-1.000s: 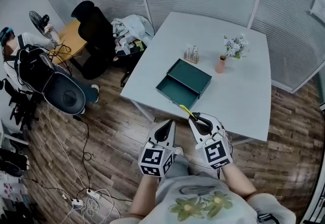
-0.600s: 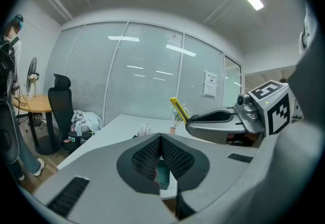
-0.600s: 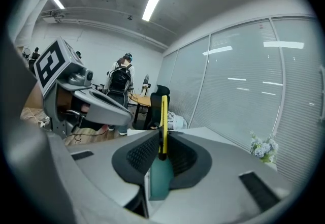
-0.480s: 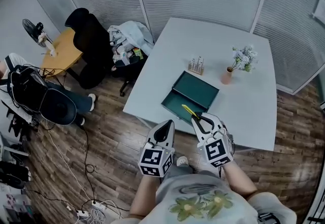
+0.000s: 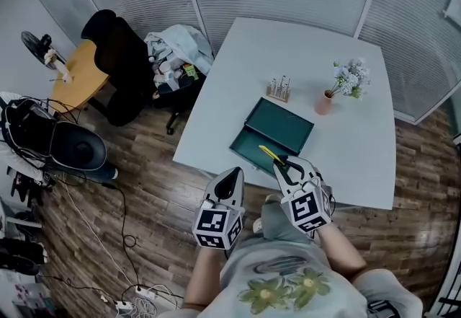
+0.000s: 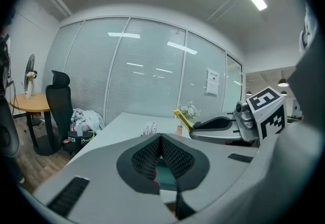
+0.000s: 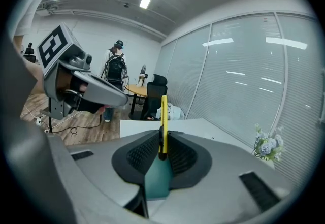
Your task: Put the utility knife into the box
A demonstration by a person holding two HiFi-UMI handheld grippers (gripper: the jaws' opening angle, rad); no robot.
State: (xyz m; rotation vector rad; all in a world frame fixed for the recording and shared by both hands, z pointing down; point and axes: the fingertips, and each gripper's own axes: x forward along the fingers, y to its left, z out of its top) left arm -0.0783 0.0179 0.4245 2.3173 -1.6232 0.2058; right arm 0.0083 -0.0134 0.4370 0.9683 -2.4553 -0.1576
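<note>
White table [image 5: 288,50]: you are at its near edge, both grippers held out in front of you.

Green box [image 5: 282,125]: lies open on the table close to that near edge, with a shallower tray part on your side.

Right gripper [image 5: 286,165]: over the table's near edge, just short of the box. In the right gripper view its fingers [image 7: 147,152] are closed on the utility knife [image 7: 163,116], clamping the lower end. The yellow body stands up between the pads. In the head view the knife [image 5: 269,156] juts forward from the fingers, its far end over the box's near part.

Left gripper [image 5: 234,172]: beside the right one, at about the table's edge and apart from the box. In the left gripper view its fingers [image 6: 175,154] are closed tip to tip with nothing between them.

Pink vase of flowers [image 5: 326,102]: on the table beyond the box, well apart from the grippers.
</note>
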